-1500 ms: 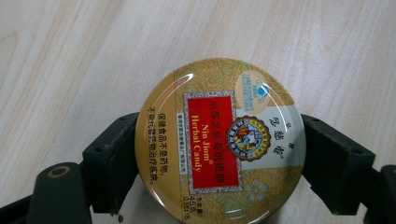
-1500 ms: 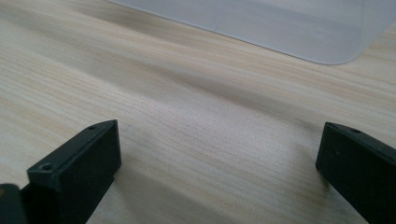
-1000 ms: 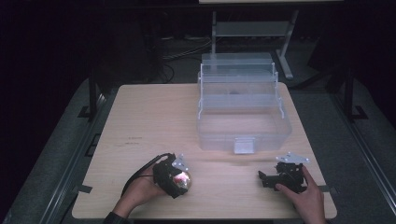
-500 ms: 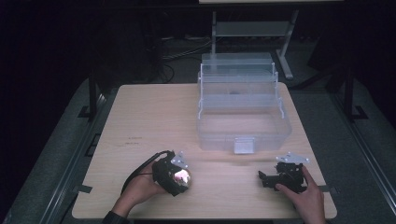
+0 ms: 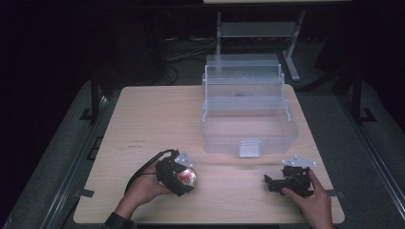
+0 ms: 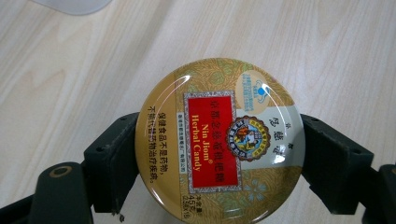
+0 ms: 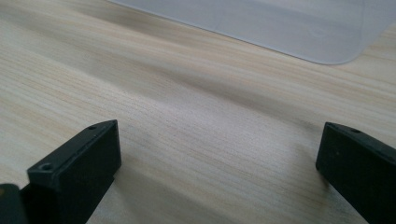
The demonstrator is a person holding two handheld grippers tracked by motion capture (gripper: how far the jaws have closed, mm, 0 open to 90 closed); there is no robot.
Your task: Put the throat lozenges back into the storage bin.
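While my left gripper (image 6: 219, 154) clamps the candy tin (image 6: 219, 140) by its rim near the clear box (image 5: 248, 114), I judge it light, rigid, slippery. My right gripper (image 7: 217, 168) gapes empty.

**Counter and what sits on it**

A pale wood-grain counter (image 5: 157, 119) carries a clear plastic tiered box (image 5: 246, 112), standing open toward the far right side. The wood near the left edge lies bare, with dark floor (image 5: 52, 157) around it.
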